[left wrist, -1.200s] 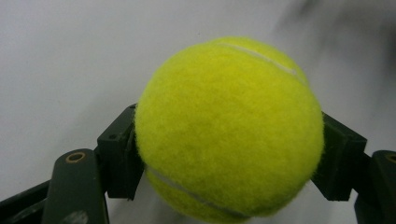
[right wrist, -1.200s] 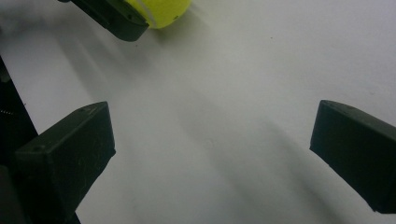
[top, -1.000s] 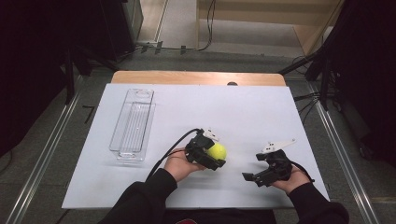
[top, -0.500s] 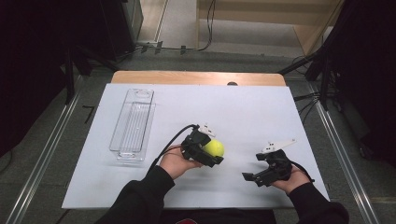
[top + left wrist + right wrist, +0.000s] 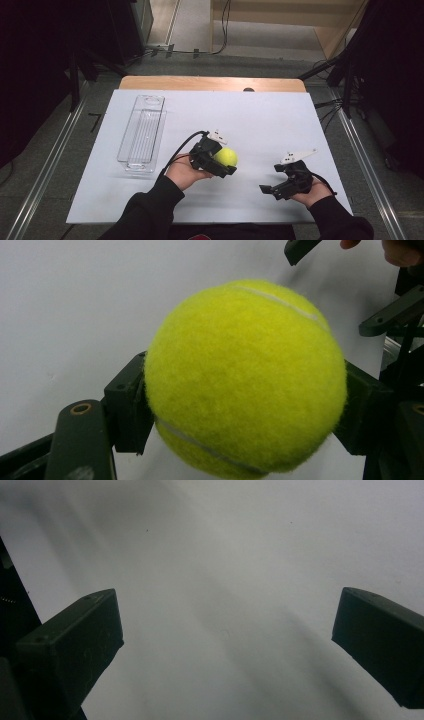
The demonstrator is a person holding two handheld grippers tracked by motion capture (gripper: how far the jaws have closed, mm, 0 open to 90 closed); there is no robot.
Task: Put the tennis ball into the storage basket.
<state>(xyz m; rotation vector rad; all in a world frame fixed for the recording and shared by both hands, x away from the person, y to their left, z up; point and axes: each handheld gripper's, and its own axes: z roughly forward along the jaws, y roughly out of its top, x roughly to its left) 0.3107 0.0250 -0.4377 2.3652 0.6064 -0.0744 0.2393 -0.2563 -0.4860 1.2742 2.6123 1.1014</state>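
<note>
Left tongs (image 5: 223,161) clench tennis ball (image 5: 226,157) mid-sheet; right tongs (image 5: 274,186) gape over bare white sheet (image 5: 260,120).

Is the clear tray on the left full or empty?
Empty: the clear tray shows just its ribbed bottom, and the tennis ball sits apart from it.

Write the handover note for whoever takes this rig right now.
Left hand-held gripper: shut on the ball, a jaw on each side, held just over the white sheet.
Right hand-held gripper: open, nothing between its jaws, low at the sheet's right front.
Tray: clear, nothing in it, at the sheet's left, apart from both grippers.
Done: ball grasped.
Left: probably carry the ball left to the tray and release it there.
</note>
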